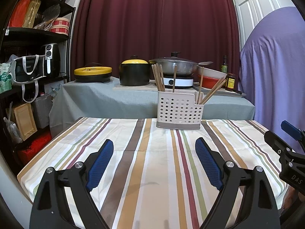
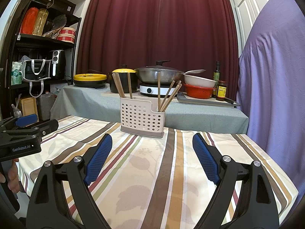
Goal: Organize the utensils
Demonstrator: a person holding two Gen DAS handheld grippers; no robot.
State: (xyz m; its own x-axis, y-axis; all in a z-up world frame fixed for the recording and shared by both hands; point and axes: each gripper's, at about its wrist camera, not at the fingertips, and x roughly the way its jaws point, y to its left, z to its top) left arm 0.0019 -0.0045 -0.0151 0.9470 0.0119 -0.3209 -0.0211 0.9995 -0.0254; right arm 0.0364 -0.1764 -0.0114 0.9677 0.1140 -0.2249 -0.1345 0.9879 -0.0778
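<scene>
A white perforated utensil holder [image 1: 179,110] [image 2: 142,118] stands at the far edge of the striped tablecloth [image 1: 144,162] [image 2: 152,171]. Several wooden chopsticks [image 1: 158,77] [image 2: 119,85] stick up from its taller left compartment, and several more [image 1: 211,91] [image 2: 168,95] lean in the lower right one. My left gripper [image 1: 154,145] hovers open over the cloth, well short of the holder, with nothing between its blue pads. My right gripper [image 2: 150,140] is likewise open and empty; its side shows at the right edge of the left wrist view [image 1: 291,131].
Behind the table, a grey-covered counter [image 1: 106,97] [image 2: 200,114] carries a yellow-lidded black pot [image 1: 134,72], a wok on a hotplate [image 1: 173,66], bowls [image 2: 199,87] and sauce bottles [image 2: 221,87]. A black shelf [image 1: 28,57] stands left; a purple drape [image 2: 272,76] hangs right. A hand [image 2: 13,173] holds the left gripper.
</scene>
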